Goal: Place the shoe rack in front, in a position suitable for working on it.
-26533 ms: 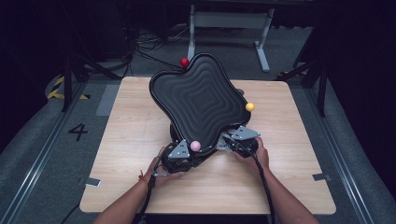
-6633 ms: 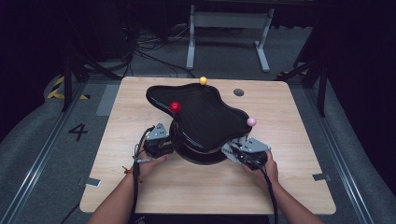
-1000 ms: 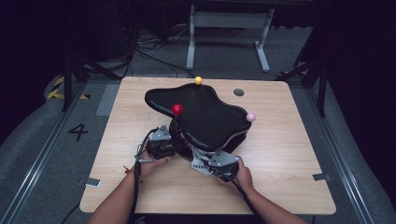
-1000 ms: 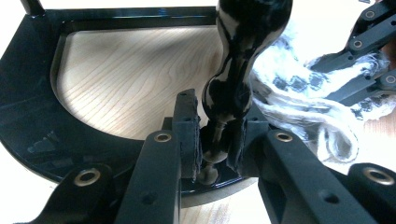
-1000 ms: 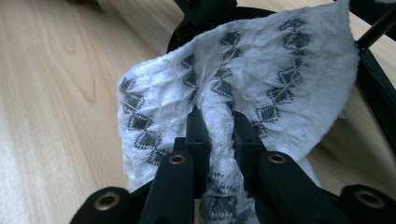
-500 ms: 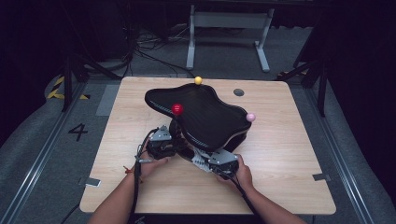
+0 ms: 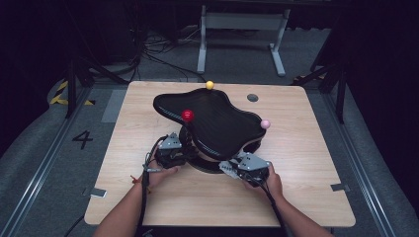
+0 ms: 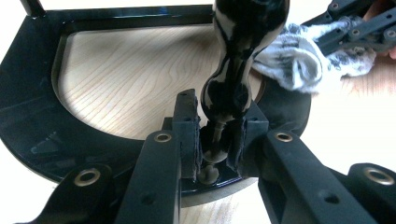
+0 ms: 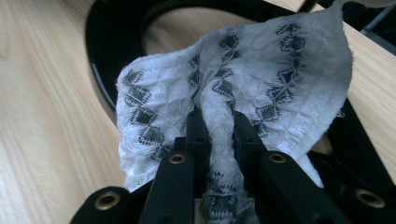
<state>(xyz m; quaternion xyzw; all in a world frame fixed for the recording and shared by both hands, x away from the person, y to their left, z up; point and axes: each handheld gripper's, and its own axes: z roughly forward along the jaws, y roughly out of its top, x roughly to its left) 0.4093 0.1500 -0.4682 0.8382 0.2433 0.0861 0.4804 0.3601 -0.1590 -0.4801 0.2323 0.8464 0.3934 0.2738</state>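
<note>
A black stand with a wavy top (image 7: 217, 116) sits mid-table, with a red ball (image 7: 188, 115), a yellow ball (image 7: 210, 85) and a pink ball (image 7: 265, 124) at its lobes. My left gripper (image 7: 182, 149) is at the stand's left front; in the left gripper view it (image 8: 218, 142) is shut on the glossy black post (image 8: 233, 70) that rises from the base ring (image 8: 32, 116). My right gripper (image 7: 231, 167) is at the base's front right, shut on a white patterned cloth (image 9: 280, 70) that lies against the black base ring (image 9: 100, 42). The cloth (image 8: 299, 60) also shows beyond the post.
The wooden table (image 7: 316, 148) has bare room on both sides and in front of the stand. A small round hole (image 7: 252, 98) sits near its far edge. A grey metal frame (image 7: 242, 29) and cables stand on the floor beyond.
My right gripper has slid a little to the right along the front of the base with the cloth in it. The left gripper and the stand have stayed put.
</note>
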